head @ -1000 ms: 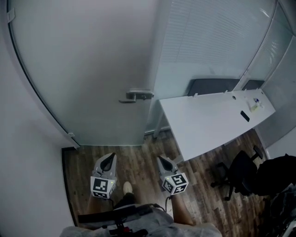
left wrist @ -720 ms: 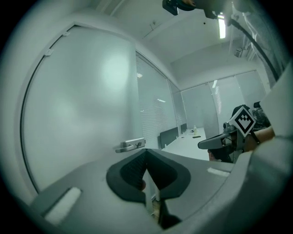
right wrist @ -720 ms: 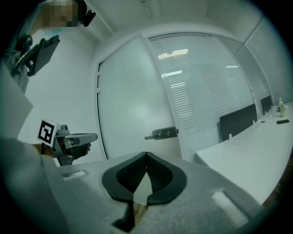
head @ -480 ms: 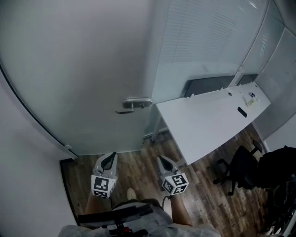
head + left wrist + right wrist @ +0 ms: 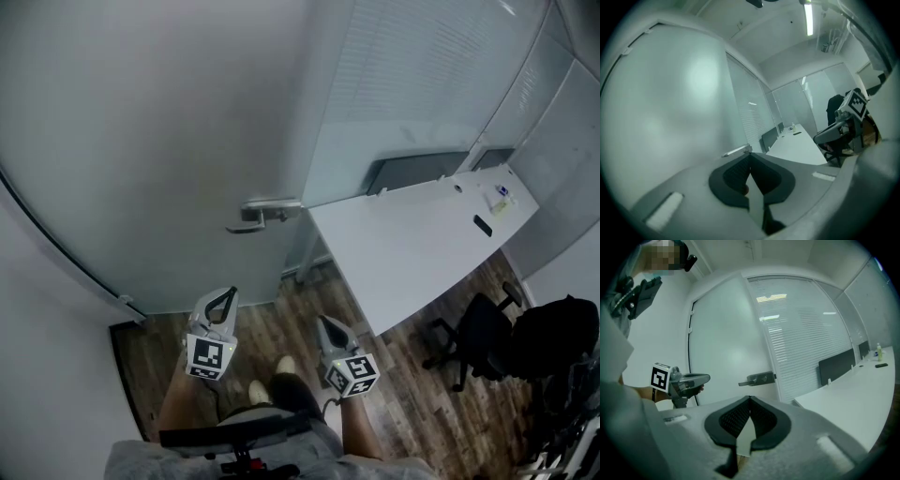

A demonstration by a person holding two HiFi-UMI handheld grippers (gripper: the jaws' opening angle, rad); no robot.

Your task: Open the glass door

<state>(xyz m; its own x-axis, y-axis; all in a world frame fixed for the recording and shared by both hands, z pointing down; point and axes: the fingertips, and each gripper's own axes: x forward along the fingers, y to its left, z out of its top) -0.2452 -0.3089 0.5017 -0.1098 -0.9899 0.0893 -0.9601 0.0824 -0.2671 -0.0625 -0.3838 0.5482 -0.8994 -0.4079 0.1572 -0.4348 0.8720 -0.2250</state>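
Note:
The frosted glass door (image 5: 141, 141) fills the left of the head view, closed, with a metal lever handle (image 5: 258, 214) at its right edge. My left gripper (image 5: 226, 296) is shut with nothing between its fingers. It points level at the door, below and slightly left of the handle, well short of it. My right gripper (image 5: 323, 323) is also shut and empty, to the right of and behind the left one. The handle (image 5: 738, 150) shows just above the jaws in the left gripper view. In the right gripper view the handle (image 5: 757, 378) lies ahead, with the left gripper (image 5: 706, 378) at its left.
A white desk (image 5: 422, 244) stands right of the door against a glass partition with blinds (image 5: 422, 84). A black office chair (image 5: 464, 342) and a black bag (image 5: 553, 347) are at the far right. Wooden floor (image 5: 281, 319) lies underfoot, and a white wall (image 5: 47, 375) is on the left.
The left gripper has moved forward toward the door, closing on the handle. The right gripper has shifted only a little. Both have stayed shut.

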